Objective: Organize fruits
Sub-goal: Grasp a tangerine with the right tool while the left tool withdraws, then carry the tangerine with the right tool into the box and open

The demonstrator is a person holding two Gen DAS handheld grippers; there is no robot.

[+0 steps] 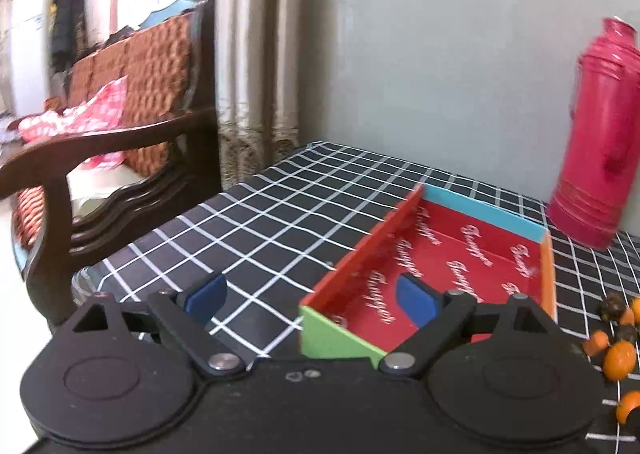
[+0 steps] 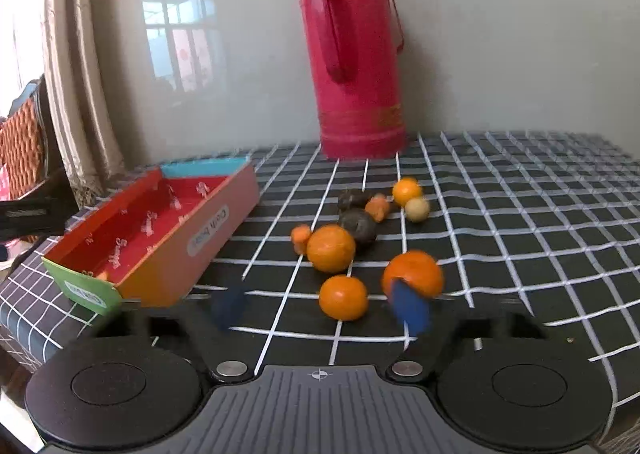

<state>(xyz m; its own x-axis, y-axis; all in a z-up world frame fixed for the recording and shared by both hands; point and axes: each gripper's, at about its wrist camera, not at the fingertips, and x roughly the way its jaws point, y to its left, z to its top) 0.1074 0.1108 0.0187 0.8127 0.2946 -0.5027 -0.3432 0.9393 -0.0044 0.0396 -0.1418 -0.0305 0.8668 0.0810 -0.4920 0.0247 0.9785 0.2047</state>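
Right gripper (image 2: 320,304) hovers with jaws apart and empty, blurred; the nearest orange (image 2: 343,297) lies between its fingers, just ahead, other fruits (image 2: 362,228) beyond; so the right hand is nearer. Left gripper (image 1: 310,302) gapes wide, holding nothing, over the box (image 1: 348,338) rim; far off stands a flask (image 2: 356,53).

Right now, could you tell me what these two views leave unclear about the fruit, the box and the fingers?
- Left wrist view: the fruit pile is cut off by the right edge, so no count.
- Right wrist view: the right gripper fingers are motion-blurred; their exact gap is unclear.
- Right wrist view: a small orange item in the box is mostly hidden by its wall.
- The box label is too blurred to read.
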